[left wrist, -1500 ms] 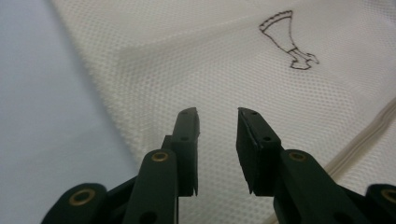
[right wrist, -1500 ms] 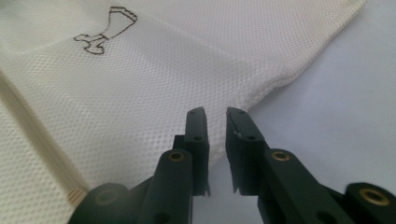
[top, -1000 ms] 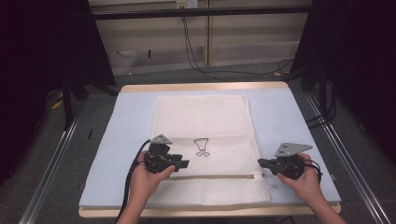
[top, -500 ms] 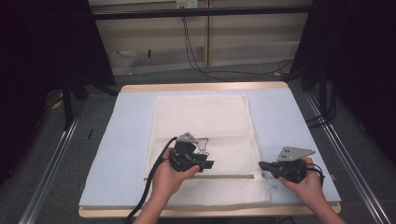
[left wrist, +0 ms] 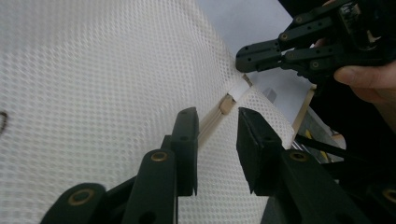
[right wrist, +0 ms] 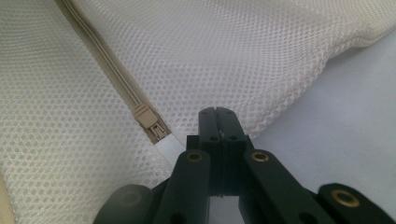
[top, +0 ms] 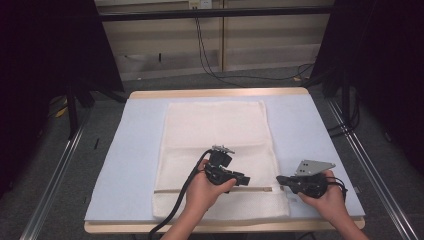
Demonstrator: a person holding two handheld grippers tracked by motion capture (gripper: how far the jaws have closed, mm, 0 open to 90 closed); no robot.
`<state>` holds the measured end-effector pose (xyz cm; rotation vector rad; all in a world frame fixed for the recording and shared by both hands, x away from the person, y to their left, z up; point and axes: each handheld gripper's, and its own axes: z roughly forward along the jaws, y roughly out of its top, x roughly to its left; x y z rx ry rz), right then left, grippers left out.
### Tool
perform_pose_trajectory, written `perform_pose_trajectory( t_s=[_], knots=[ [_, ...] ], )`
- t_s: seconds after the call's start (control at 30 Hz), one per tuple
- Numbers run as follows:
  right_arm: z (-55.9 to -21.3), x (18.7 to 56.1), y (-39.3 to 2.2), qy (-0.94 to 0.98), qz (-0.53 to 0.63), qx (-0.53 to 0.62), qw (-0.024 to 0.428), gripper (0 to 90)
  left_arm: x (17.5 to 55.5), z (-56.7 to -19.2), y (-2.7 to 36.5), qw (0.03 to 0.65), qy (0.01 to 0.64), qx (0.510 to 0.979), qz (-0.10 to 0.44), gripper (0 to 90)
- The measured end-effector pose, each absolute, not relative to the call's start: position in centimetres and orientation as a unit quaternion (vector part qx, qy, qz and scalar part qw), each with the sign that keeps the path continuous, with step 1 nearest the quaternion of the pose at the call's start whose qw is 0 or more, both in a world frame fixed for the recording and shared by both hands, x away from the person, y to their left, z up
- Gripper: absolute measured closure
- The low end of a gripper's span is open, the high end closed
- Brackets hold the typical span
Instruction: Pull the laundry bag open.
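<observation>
On the counter, the left gripper [left wrist: 215, 140], fingers narrowing but unclenched, straddles the cream mesh laundry bag's [top: 215, 125] beige zipper [left wrist: 227, 103]; the right gripper [right wrist: 218, 114] pinches the bag's near-right edge.

In the high view the left gripper [top: 239, 180] covers part of the zipper [top: 260, 189] on the mesh bag [top: 216, 130], and its fingertips are too small to tell apart. The bag's near edge is partly behind the left hand [top: 206, 189]. In the left gripper view the bag [left wrist: 93, 84] runs off the top and left edges, and a dark curved mark [left wrist: 3, 122] at the left edge is cut off, perhaps a printed symbol. In the right gripper view the right gripper [right wrist: 218, 122] hides the bag's corner, so whether mesh is pinched cannot be told.
</observation>
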<state>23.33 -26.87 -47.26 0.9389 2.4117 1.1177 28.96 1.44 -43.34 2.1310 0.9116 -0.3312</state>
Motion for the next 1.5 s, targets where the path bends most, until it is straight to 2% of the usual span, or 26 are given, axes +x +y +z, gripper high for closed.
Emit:
perform_pose_trajectory(
  t_s=[0.5,0.83,0.93,1.33,1.5],
  knots=[
    [-47.2,22.6,-26.5,0.849,0.390,0.325,0.149,90.0,28.9,-44.9,-2.1,0.358,0.385,0.836,-0.158,67.3],
    [-47.6,22.6,-26.2,0.854,0.380,0.328,0.139,90.0,29.2,-45.7,-3.5,0.346,0.417,0.822,-0.177,69.1],
    [-47.8,22.7,-26.3,0.853,0.382,0.330,0.134,90.0,29.5,-46.0,-3.7,0.327,0.405,0.834,-0.181,69.3],
    [-48.1,22.7,-26.4,0.848,0.388,0.338,0.129,90.0,29.6,-46.7,-5.0,0.314,0.420,0.830,-0.190,71.6],
    [-48.1,22.6,-26.4,0.847,0.387,0.341,0.132,90.0,29.3,-47.0,-5.6,0.311,0.427,0.827,-0.191,75.2]
  ],
)
